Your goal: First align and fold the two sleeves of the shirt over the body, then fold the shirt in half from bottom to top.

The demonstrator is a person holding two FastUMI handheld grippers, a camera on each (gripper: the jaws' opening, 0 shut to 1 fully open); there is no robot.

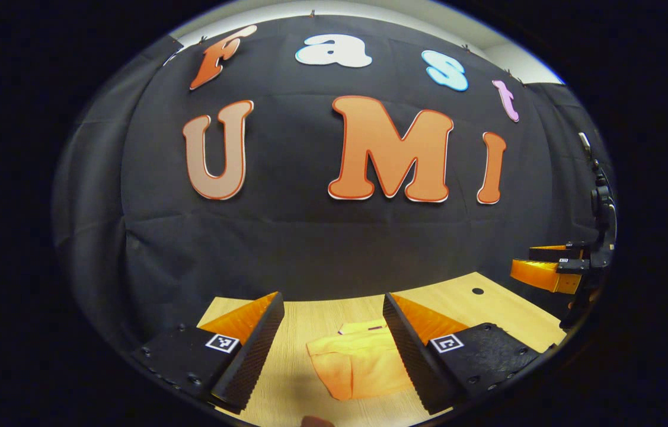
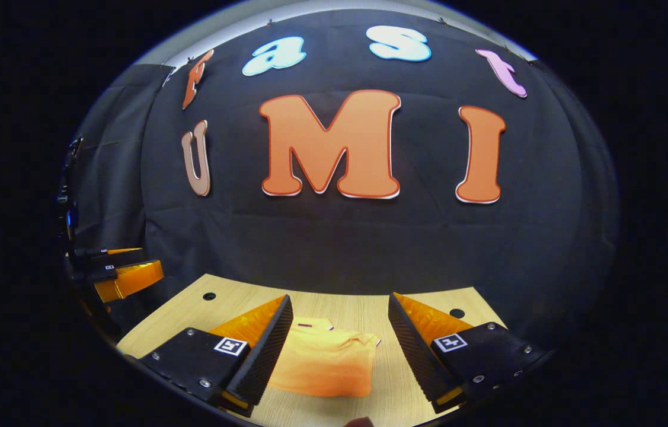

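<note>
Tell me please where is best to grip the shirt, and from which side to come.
The shirt lies flat on the table as a compact shape, so it looks already folded. Probably best to pinch a near corner of its near edge, coming low from the near side, since the collar end lies far. Both the left gripper and the right gripper are open and raised above it.
</note>
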